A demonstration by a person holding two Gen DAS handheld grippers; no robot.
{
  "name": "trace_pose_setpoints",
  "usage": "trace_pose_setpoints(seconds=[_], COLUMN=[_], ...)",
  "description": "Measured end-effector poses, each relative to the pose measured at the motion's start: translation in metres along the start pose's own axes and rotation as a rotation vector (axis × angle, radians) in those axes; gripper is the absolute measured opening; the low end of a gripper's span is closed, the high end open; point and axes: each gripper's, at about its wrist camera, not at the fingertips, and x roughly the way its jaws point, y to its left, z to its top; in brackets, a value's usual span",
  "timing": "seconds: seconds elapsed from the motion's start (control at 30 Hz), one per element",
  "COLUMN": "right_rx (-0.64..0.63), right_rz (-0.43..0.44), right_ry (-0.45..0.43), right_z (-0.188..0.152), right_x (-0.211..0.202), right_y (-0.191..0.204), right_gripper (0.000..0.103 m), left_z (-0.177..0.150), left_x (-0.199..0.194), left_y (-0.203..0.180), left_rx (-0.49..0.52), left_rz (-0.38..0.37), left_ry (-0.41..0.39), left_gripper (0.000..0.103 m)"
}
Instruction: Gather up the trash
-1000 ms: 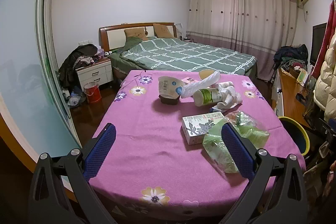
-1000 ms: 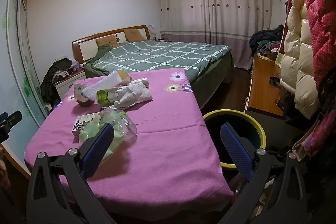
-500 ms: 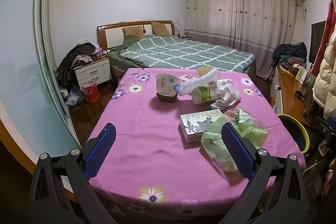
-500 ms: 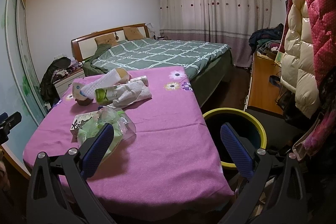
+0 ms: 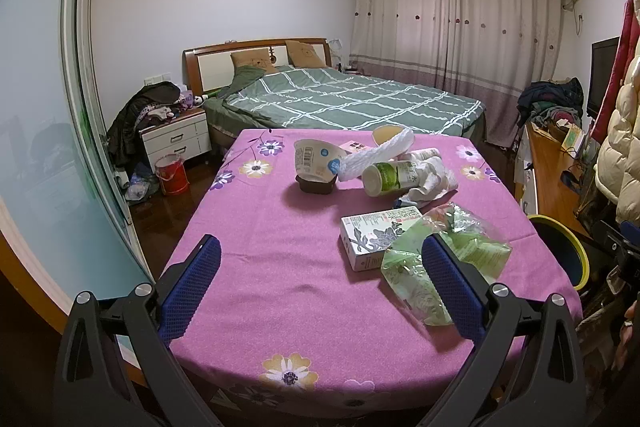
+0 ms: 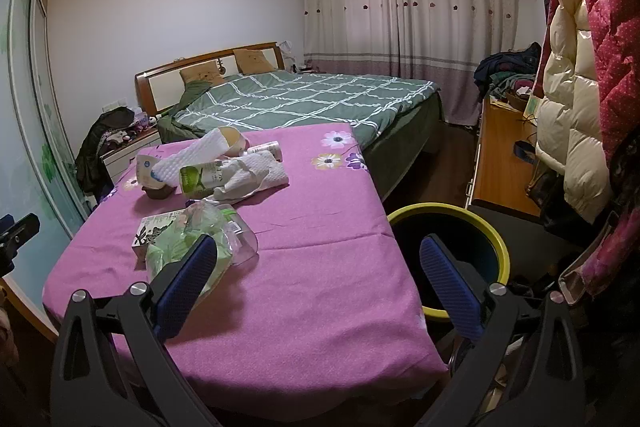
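Observation:
Trash lies on a table with a purple flowered cloth: a crumpled green plastic bag, a printed carton, a green-labelled bottle, a white tub, a dark small cup and white wrapping. My left gripper is open and empty above the near table edge. My right gripper is open and empty, with the bag by its left finger. A yellow-rimmed bin stands right of the table.
A green-quilted bed lies beyond the table. A nightstand and red bucket stand at left by a glass sliding door. A wooden desk and hanging coats are at right.
Both views have shifted slightly; the table and trash sit a little nearer and more centred. Both grippers stay open. Nothing on the table has moved.

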Motion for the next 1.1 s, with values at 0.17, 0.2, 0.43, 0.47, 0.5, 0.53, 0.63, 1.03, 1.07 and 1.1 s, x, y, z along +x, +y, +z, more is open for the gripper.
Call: trace_pose_setpoints(seconds=[0.17, 0.2, 0.43, 0.47, 0.5, 0.53, 0.63, 1.03, 1.07, 1.1], right_rx=[0.0, -0.001, -0.001, -0.001, -0.001, -0.001, -0.001, -0.001, -0.002, -0.002], right_rz=[-0.001, -0.001, -0.001, -0.001, -0.002, -0.001, -0.002, 0.0, -0.001, -0.001], right_ry=[0.007, 0.009, 0.01, 0.011, 0.011, 0.01, 0.01, 0.011, 0.011, 0.011], right_z=[-0.0012, -0.0011, -0.0009, -0.0013, -0.0015, -0.001, -0.001, -0.001, -0.001, -0.001], right_x=[0.0016, 0.0019, 0.0025, 0.0029, 0.0028, 0.0024, 0.0025, 0.0032, 0.0032, 0.0032], right_y=[0.0002, 0.0002, 0.0006, 0.0006, 0.0007, 0.0006, 0.0008, 0.001, 0.0011, 0.0011], right_gripper=[0.097, 0.097, 0.097, 0.097, 0.097, 0.097, 0.097, 0.097, 0.097, 0.097], left_z=[-0.0013, -0.0017, -0.002, -0.0023, -0.0021, -0.0021, -0.0022, -0.002, -0.002, -0.002], left_x=[0.001, 0.0021, 0.0032, 0.003, 0.0032, 0.0032, 0.0031, 0.0047, 0.0048, 0.0048], left_y=[-0.0028, -0.0032, -0.0024, -0.0027, -0.0024, -0.0024, -0.0023, -0.0022, -0.0024, -0.0022], left_rx=[0.005, 0.006, 0.005, 0.005, 0.005, 0.005, 0.004, 0.005, 0.006, 0.006], left_rz=[-0.002, -0.003, -0.007, -0.007, -0.007, -0.007, -0.007, -0.006, -0.006, -0.006], left_ry=[0.006, 0.009, 0.014, 0.014, 0.014, 0.014, 0.014, 0.016, 0.017, 0.017], left_gripper=[0.099, 0.099, 0.099, 0.099, 0.099, 0.099, 0.099, 0.099, 0.099, 0.099])
